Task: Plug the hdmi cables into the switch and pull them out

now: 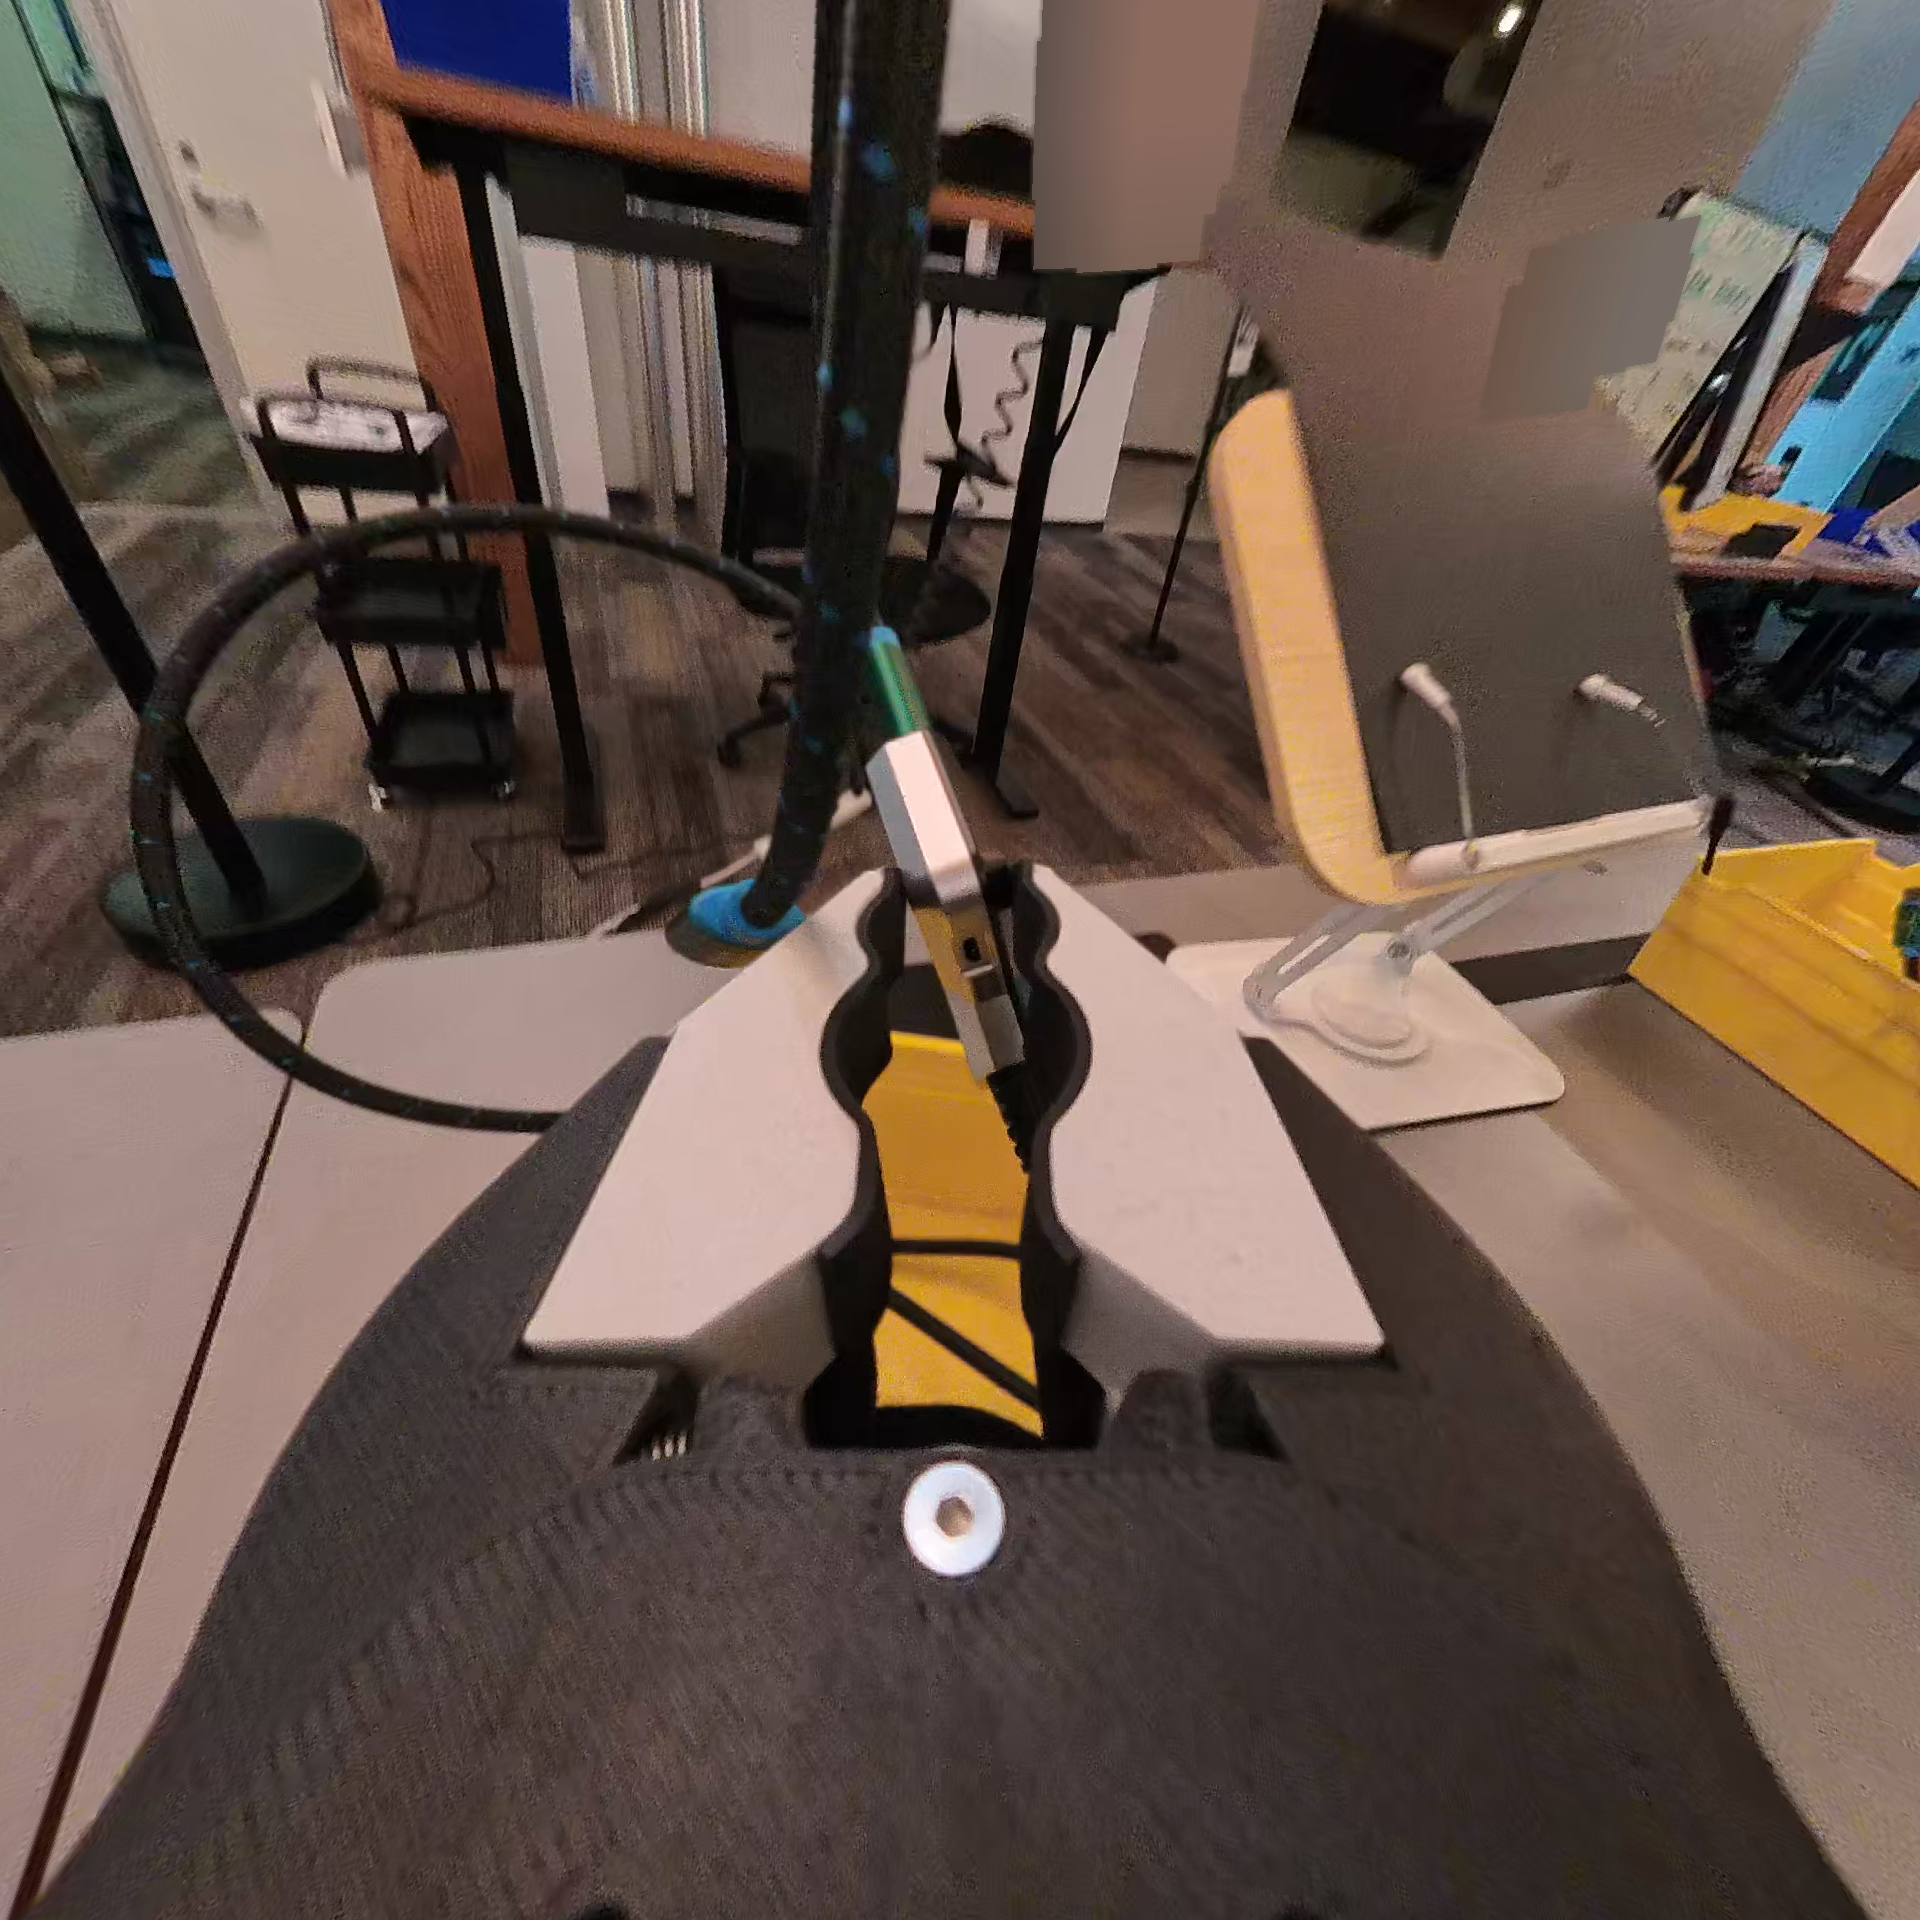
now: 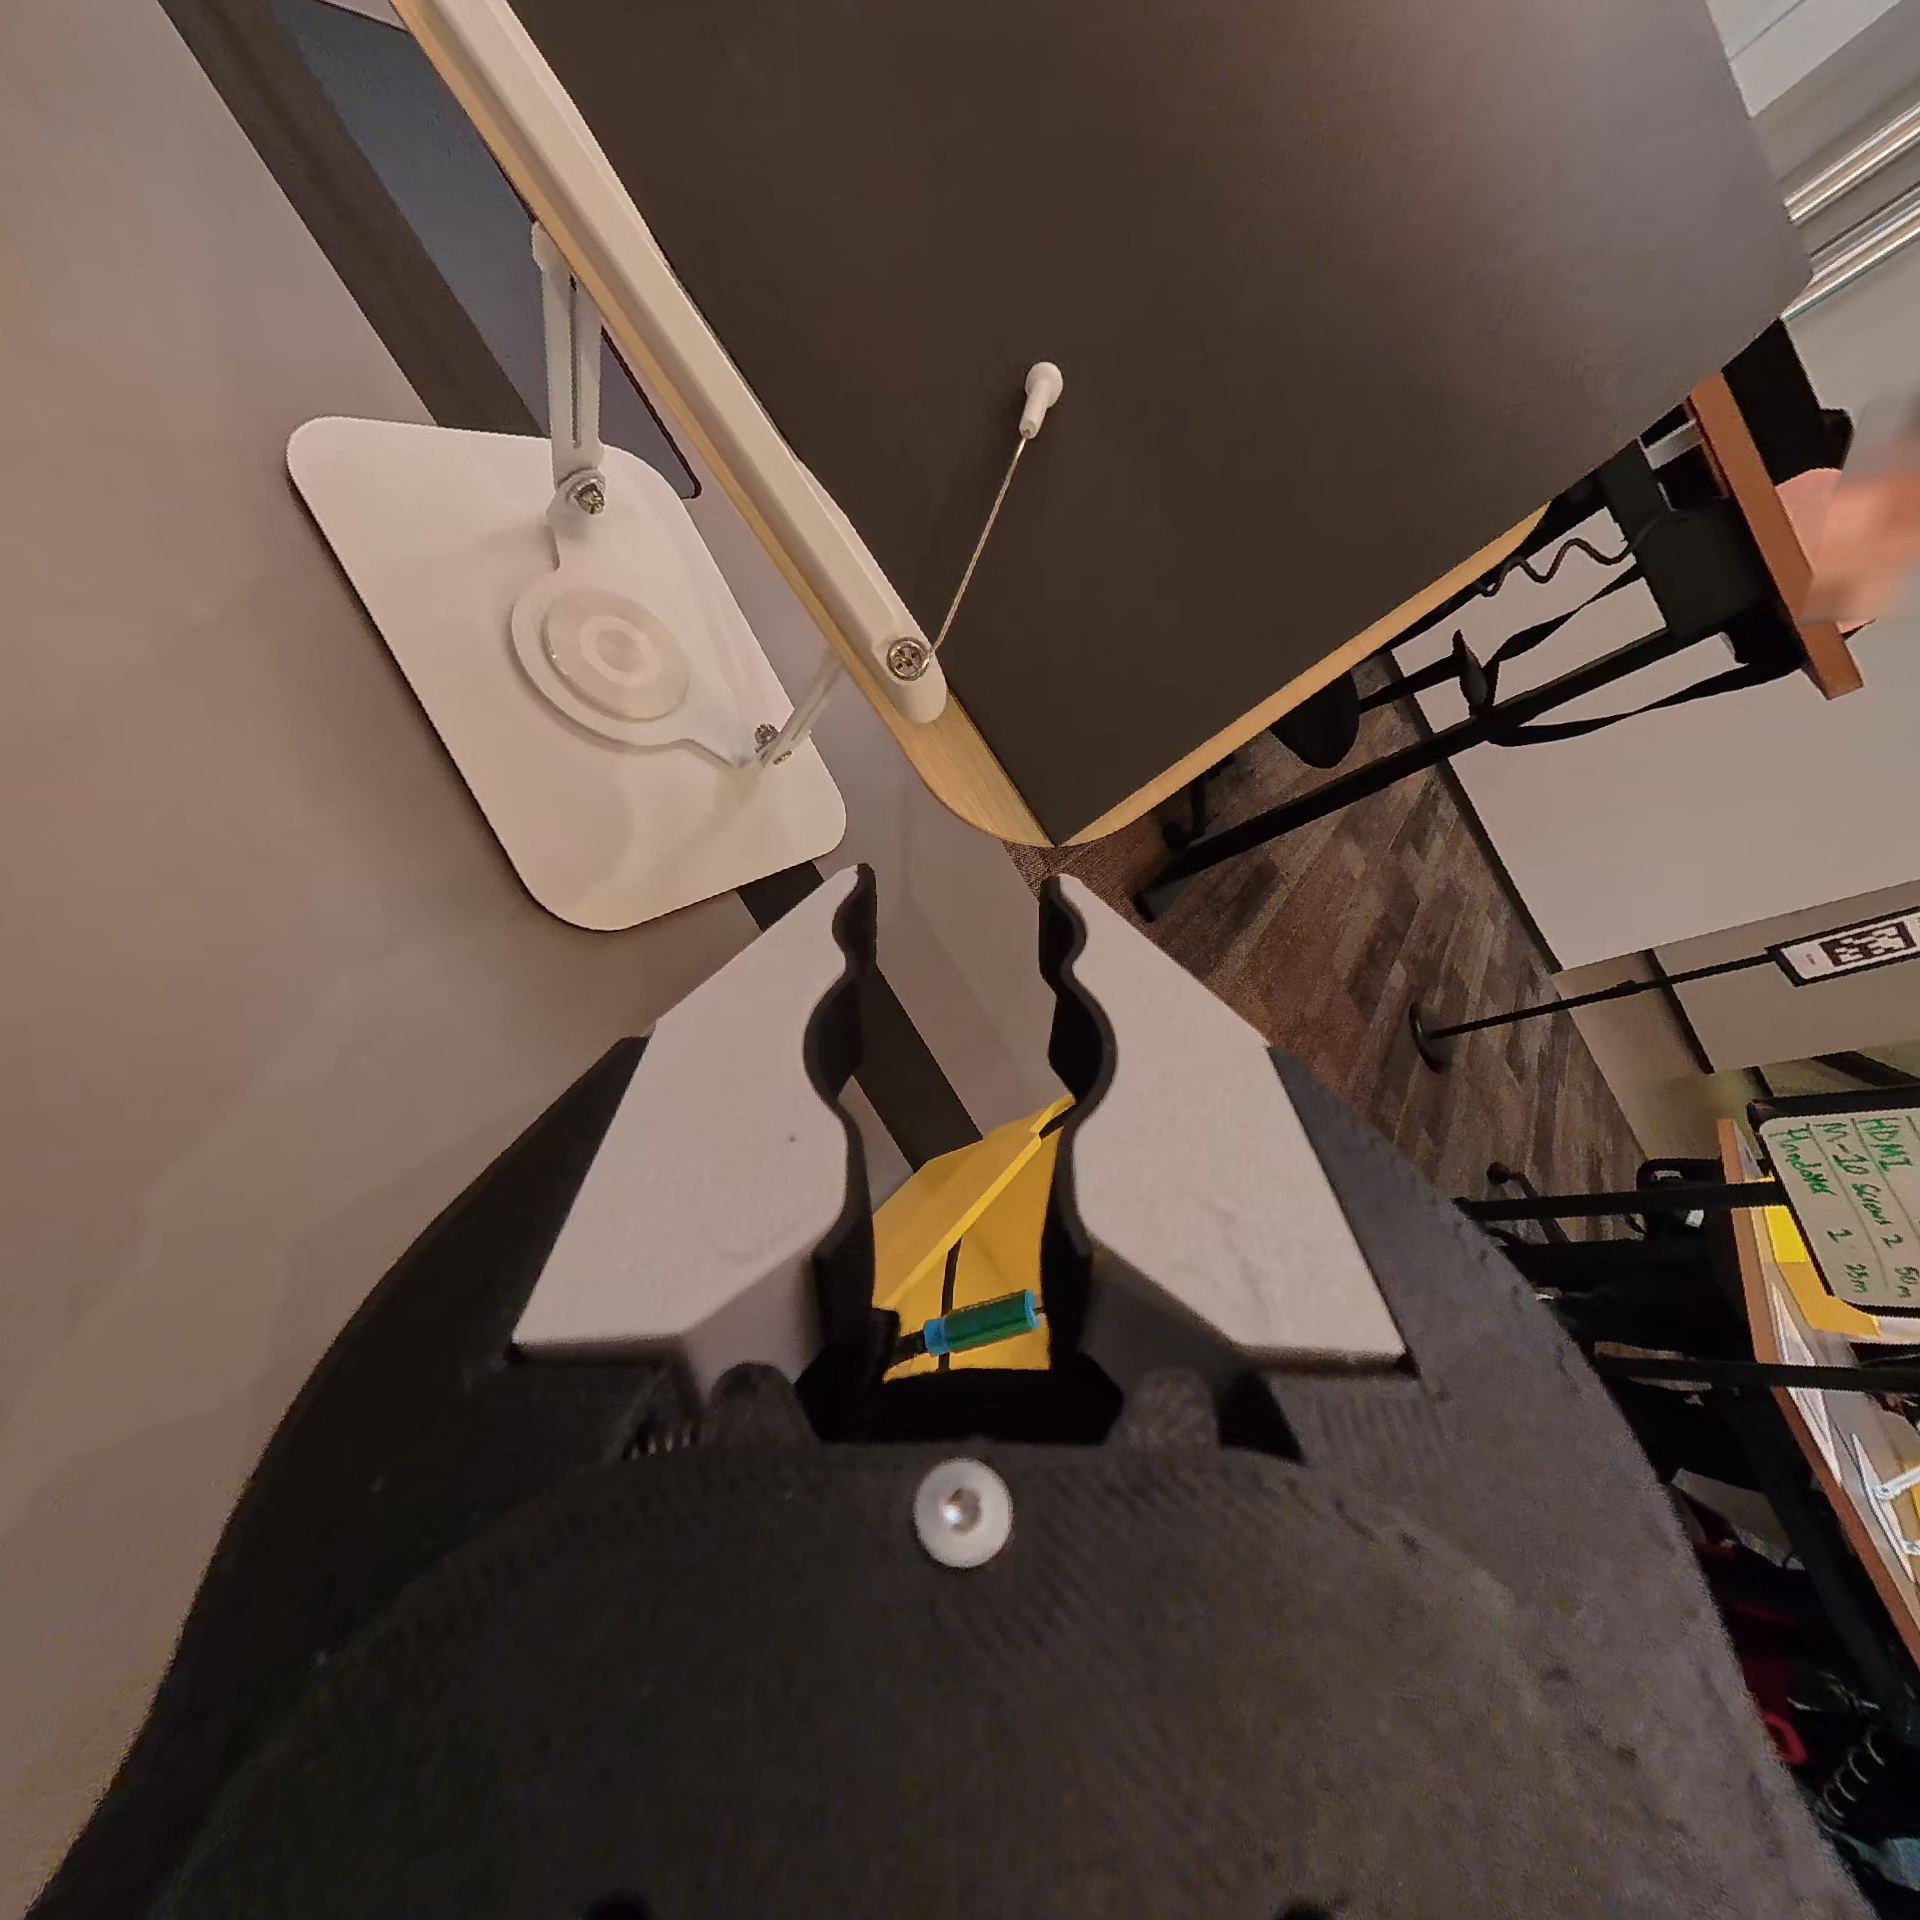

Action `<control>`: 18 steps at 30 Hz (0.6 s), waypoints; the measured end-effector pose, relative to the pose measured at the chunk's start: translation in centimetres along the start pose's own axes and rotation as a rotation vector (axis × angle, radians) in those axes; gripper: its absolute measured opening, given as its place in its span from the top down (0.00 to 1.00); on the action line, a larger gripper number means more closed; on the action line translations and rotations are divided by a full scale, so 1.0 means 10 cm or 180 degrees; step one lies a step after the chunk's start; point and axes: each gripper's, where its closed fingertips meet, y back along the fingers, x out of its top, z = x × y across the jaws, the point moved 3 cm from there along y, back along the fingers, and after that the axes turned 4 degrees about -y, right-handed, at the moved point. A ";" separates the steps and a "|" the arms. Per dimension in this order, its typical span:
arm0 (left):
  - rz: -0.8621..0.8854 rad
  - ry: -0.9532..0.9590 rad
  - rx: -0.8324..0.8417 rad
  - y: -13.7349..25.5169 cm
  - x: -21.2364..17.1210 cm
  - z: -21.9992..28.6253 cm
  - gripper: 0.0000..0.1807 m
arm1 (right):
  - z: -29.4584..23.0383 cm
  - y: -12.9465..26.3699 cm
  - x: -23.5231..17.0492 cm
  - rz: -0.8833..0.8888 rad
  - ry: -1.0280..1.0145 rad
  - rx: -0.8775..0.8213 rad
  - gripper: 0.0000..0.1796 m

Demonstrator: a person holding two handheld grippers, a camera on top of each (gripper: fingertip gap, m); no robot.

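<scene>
In the left wrist view my left gripper (image 1: 958, 883) is shut on a small silver hdmi switch (image 1: 935, 831), which stands tilted between the jaws above the table. A green cable collar (image 1: 896, 681) sits at the switch's far end. A thick black braided hdmi cable (image 1: 842, 416) hangs down just left of it and ends in a blue collar (image 1: 743, 920) by my left fingertip. The cable also loops over the table edge (image 1: 156, 779). My right gripper (image 2: 956, 883) is open and empty. A small green and blue cable piece (image 2: 982, 1335) lies on a yellow part below it.
A tilted stand with a dark board (image 1: 1475, 623) and white base (image 1: 1455, 1049) stands on the grey table (image 1: 312, 1143), also seen in the right wrist view (image 2: 499, 623). Yellow printed parts (image 1: 1766, 987) lie to the right. A small whiteboard (image 2: 1849, 1195) stands far right. One gripper's finger ends stand about 55 cm off the other's.
</scene>
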 end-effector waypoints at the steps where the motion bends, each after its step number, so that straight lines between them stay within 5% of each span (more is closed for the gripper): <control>1: 0.0090 -0.0014 -0.0018 0.04 0.08 0.04 0.90 | 0.00 0.00 0.00 0.0003 0.0004 0.0006 0.84; 9: 0.0278 -0.0271 -0.0072 0.19 0.37 0.30 0.90 | -0.04 0.00 0.03 0.0032 0.0041 0.0054 0.84; 18: 0.0071 -0.0893 -0.0802 0.10 0.40 1.03 0.90 | 0.04 0.09 0.02 0.0095 0.0002 0.0010 0.83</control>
